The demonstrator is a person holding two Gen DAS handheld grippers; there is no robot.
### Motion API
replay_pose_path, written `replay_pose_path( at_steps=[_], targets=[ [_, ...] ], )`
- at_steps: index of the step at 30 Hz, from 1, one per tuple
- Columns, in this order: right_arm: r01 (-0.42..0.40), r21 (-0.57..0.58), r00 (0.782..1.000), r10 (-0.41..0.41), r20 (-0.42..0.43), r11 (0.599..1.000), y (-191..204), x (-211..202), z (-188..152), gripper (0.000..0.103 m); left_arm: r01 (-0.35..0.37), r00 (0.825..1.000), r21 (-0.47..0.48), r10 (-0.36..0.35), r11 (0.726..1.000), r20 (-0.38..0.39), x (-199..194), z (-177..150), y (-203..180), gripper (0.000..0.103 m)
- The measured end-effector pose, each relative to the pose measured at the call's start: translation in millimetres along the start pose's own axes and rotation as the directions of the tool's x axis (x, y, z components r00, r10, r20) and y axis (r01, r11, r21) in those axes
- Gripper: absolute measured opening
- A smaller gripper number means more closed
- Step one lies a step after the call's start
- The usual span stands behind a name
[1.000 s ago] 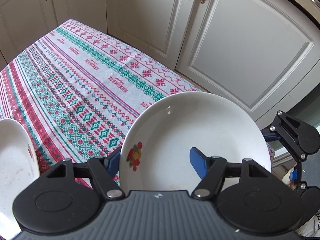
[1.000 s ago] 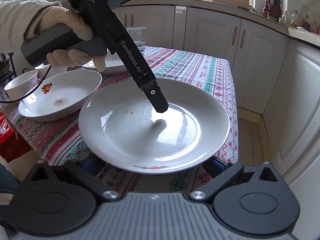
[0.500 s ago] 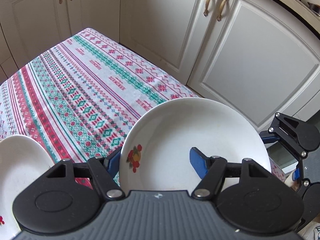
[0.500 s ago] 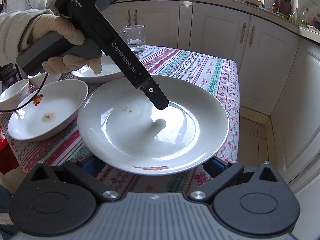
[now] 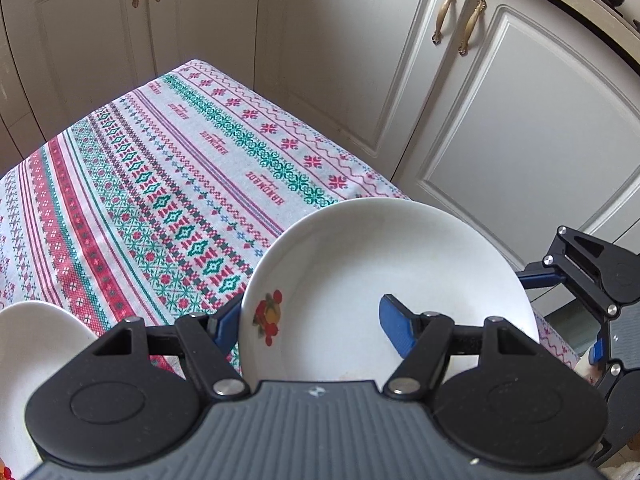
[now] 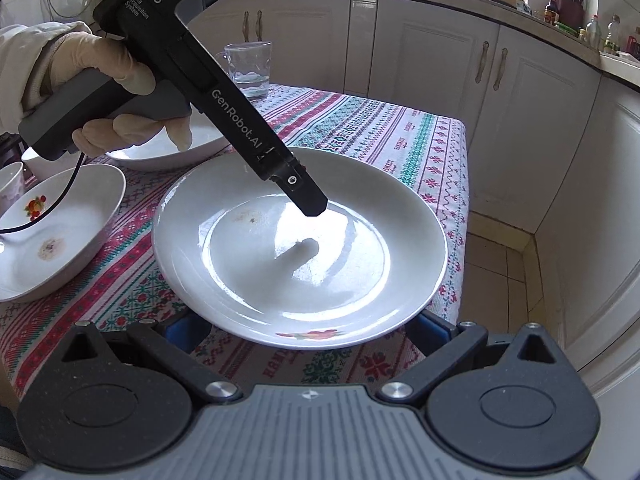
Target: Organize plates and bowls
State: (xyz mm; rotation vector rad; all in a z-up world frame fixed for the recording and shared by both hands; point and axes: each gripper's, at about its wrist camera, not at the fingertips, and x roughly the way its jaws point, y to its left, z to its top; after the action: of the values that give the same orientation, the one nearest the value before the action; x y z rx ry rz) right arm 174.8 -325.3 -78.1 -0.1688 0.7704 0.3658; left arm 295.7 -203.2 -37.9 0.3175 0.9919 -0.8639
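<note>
A white plate with a fruit print is lifted above the patterned tablecloth; it fills the right wrist view. My left gripper straddles its rim, one blue pad outside and one inside, wide apart and not visibly pressing. Its finger reaches into the plate from the upper left. My right gripper is open, its blue fingers under the plate's near rim on both sides. A second fruit-print bowl sits at the left, and its rim shows in the left wrist view.
A third white dish lies behind the gloved hand, a glass of water at the table's far side, and a small cup at the far left. White cabinets stand close beyond the table's edge.
The plate has risen and moved farther over the table between both grippers. The bowl at the left has slid toward the frame edge in both views.
</note>
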Motion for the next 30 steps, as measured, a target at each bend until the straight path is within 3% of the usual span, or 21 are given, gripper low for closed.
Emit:
replay_pose_path(
  at_steps=[15,18,30],
  targets=[
    [0.024,-0.009,1.0,-0.024,0.002,1.0,7,1,-1,0.103,-0.021,1.0,-0.006,0.021,1.0,0.006,5,1,4,0.071],
    [0.023,-0.013,1.0,-0.022,0.005,1.0,9,-1,-3,0.103,-0.018,1.0,-0.006,0.018,1.0,0.013,3,-1,3,0.076],
    [0.038,0.031,0.999,-0.038,0.019,0.999,16,-25,-5,0.103,-0.082,0.991,0.053,0.076,0.995,0.108,-40,-12,-13,0.084]
  ],
)
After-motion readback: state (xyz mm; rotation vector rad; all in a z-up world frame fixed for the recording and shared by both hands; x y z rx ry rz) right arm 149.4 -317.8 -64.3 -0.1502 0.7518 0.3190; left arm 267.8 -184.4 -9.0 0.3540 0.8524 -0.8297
